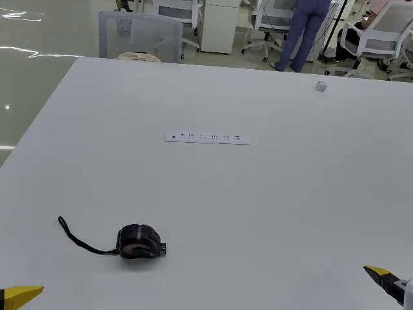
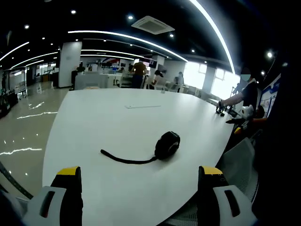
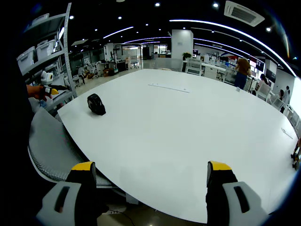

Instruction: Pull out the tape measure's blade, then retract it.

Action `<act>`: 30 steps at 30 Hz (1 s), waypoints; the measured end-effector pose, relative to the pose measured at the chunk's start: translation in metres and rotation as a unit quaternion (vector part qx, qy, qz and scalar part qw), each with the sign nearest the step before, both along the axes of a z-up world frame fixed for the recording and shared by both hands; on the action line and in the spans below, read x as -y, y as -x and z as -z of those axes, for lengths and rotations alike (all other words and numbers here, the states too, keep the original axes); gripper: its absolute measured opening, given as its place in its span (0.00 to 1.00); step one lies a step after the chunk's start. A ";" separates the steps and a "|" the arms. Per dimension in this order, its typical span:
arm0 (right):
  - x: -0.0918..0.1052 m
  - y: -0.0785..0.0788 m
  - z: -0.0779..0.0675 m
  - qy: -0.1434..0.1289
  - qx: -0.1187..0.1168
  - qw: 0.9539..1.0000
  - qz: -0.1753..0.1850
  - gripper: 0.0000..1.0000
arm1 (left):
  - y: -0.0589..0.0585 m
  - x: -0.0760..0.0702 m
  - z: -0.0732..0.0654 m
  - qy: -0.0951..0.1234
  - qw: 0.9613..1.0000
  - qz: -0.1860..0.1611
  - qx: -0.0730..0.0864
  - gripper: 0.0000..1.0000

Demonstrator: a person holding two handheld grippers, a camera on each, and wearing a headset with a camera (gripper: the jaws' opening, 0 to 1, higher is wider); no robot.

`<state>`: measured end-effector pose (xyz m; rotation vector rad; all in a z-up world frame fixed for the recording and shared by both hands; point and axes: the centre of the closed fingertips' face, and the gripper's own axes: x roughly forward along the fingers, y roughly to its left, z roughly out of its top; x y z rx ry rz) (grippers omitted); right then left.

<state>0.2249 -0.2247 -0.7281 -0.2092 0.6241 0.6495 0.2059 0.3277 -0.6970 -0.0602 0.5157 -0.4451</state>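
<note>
Two hand-held grippers are poised at the near edge of the surface, both with jaws spread wide and holding nothing. The left hand-held gripper (image 2: pixel 139 172) sits at the near left corner, and only a yellow tip of it shows in the head view. The right hand-held gripper (image 3: pixel 152 166) sits at the near right, well apart from the left one. Neither touches the surface (image 1: pixel 290 194) or anything on it.

Between them, much closer to the left one, the tape measure (image 1: pixel 139 241) lies on its side on the near left part of the surface. Its dark case is a little in from the near edge, and a small tab sits at its right end. Its black strap (image 1: pixel 77 237) trails away to the left and curls toward the far side, stopping short of the slanting left edge.

White, bare surface stretches to the right of the tape measure and beyond it. A flush socket strip (image 1: pixel 206 137) lies toward the middle, and a small pale object (image 1: pixel 321 86) rests near the far edge.

Past the far edge stand a grey mesh chair (image 1: pixel 139 35) and a person (image 1: pixel 303 32). Glossy floor (image 1: pixel 32 77) borders the left edge.
</note>
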 end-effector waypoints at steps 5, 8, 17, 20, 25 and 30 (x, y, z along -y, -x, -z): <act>-0.001 -0.002 -0.002 0.000 0.003 1.000 0.000 1.00 | 0.001 -0.001 0.000 -0.002 1.000 0.002 -0.001 1.00; -0.001 -0.002 -0.002 0.001 0.002 1.000 -0.004 1.00 | 0.002 -0.003 0.001 -0.002 1.000 0.002 -0.001 1.00; -0.002 -0.002 -0.004 0.002 0.003 1.000 -0.004 1.00 | 0.003 -0.004 0.000 -0.002 1.000 0.004 -0.002 1.00; -0.001 -0.002 -0.003 0.001 0.002 1.000 -0.005 1.00 | 0.002 -0.004 0.000 -0.001 1.000 0.004 0.000 1.00; -0.001 0.000 -0.003 0.002 0.001 1.000 -0.004 1.00 | 0.002 -0.004 0.000 0.000 1.000 0.005 -0.001 1.00; -0.001 0.000 -0.003 0.002 0.001 1.000 -0.004 1.00 | 0.001 -0.002 0.000 0.001 1.000 0.006 -0.001 1.00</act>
